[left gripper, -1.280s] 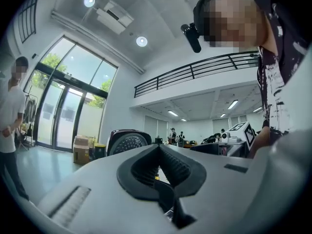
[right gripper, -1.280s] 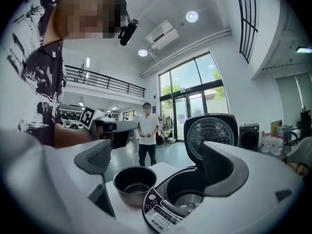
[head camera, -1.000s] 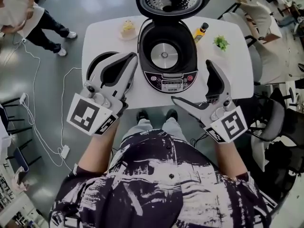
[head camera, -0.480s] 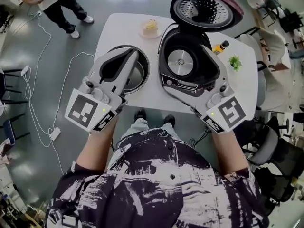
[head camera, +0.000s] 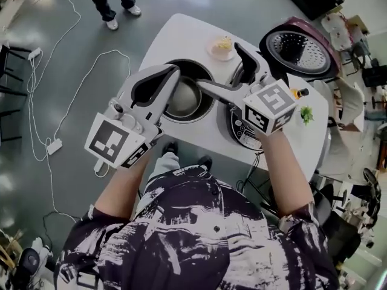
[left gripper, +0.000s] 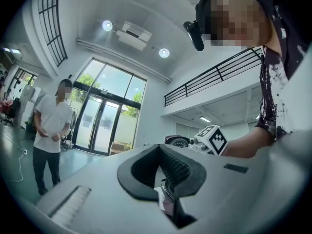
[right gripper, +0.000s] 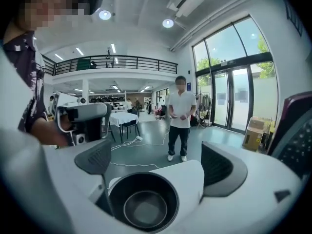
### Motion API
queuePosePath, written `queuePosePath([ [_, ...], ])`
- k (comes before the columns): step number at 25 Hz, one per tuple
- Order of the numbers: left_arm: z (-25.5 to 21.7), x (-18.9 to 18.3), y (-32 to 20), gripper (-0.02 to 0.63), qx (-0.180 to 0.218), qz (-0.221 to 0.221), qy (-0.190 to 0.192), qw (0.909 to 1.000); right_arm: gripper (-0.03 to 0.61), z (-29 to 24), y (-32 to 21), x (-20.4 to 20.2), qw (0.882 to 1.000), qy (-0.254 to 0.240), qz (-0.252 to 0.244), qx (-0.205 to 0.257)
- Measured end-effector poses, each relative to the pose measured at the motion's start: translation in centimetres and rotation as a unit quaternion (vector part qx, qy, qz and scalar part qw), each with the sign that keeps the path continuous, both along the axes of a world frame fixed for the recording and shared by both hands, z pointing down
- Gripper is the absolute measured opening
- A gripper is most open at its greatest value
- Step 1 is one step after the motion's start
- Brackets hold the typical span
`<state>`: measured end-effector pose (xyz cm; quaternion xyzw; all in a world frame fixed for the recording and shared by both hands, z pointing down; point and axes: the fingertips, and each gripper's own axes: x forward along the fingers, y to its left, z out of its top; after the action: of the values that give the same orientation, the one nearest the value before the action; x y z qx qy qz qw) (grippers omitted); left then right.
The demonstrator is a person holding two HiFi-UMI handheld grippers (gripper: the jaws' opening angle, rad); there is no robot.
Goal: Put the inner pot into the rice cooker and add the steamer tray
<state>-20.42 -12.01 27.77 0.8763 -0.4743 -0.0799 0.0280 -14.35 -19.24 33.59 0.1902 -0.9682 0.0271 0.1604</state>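
The dark inner pot (head camera: 188, 96) stands on the white table (head camera: 175, 38), left of the rice cooker (head camera: 242, 132). The cooker's lid (head camera: 299, 47) is raised, showing a perforated plate inside. My right gripper (head camera: 225, 70) is open and hangs over the pot's right side, hiding most of the cooker. In the right gripper view the pot (right gripper: 144, 204) lies below and between the spread jaws of the right gripper (right gripper: 161, 165). My left gripper (head camera: 173, 72) is shut on nothing, over the pot's left rim. In the left gripper view the left gripper (left gripper: 158, 149) points out level. I see no steamer tray.
A small dish of food (head camera: 221, 46) sits at the table's far edge. A bottle (head camera: 299, 92) and a small plant (head camera: 307, 113) stand right of the cooker. A person (right gripper: 180, 116) stands beyond the table. Cables (head camera: 54, 89) trail on the floor at left.
My right gripper has swung left from in front of the cooker to above the pot. The head view has shifted left. The left gripper stays by the pot's left side.
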Motion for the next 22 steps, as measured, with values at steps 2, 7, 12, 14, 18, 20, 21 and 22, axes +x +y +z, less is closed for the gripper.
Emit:
queuePosePath([
  [2,0.9,-1.1,0.0,0.005,-0.003,-0.013,0.009,0.9999,0.541,2.6,-1.5,-1.5,0.999,0.028,-0.010,-0.020],
  [7,2.0,-4.3,0.5,0.005,-0.011,-0.034,0.026,0.9990,0.540,9.4,-4.2,-5.7,0.990,0.101,-0.026,-0.090],
  [12,2.6,-6.9,1.1,0.005,-0.014,-0.044,0.033,0.9984,0.541,16.5,-5.8,-8.2,0.970,0.190,-0.037,-0.149],
  [14,2.6,-7.9,1.4,0.005,-0.015,-0.051,0.035,0.9980,0.540,19.1,-6.0,-8.3,0.958,0.222,-0.038,-0.179],
  [18,3.2,-9.7,2.1,0.005,-0.025,-0.069,0.039,0.9965,0.540,23.6,-6.8,-7.4,0.934,0.285,-0.031,-0.214],
  [20,3.5,-10.5,2.4,0.005,-0.029,-0.076,0.041,0.9958,0.540,25.4,-7.0,-6.8,0.922,0.309,-0.032,-0.230],
  [21,3.6,-10.8,2.5,0.005,-0.031,-0.080,0.041,0.9955,0.540,26.1,-7.1,-6.5,0.917,0.320,-0.034,-0.236],
  [22,3.8,-11.1,2.7,0.005,-0.032,-0.083,0.041,0.9952,0.538,26.8,-7.1,-6.2,0.912,0.330,-0.037,-0.240],
])
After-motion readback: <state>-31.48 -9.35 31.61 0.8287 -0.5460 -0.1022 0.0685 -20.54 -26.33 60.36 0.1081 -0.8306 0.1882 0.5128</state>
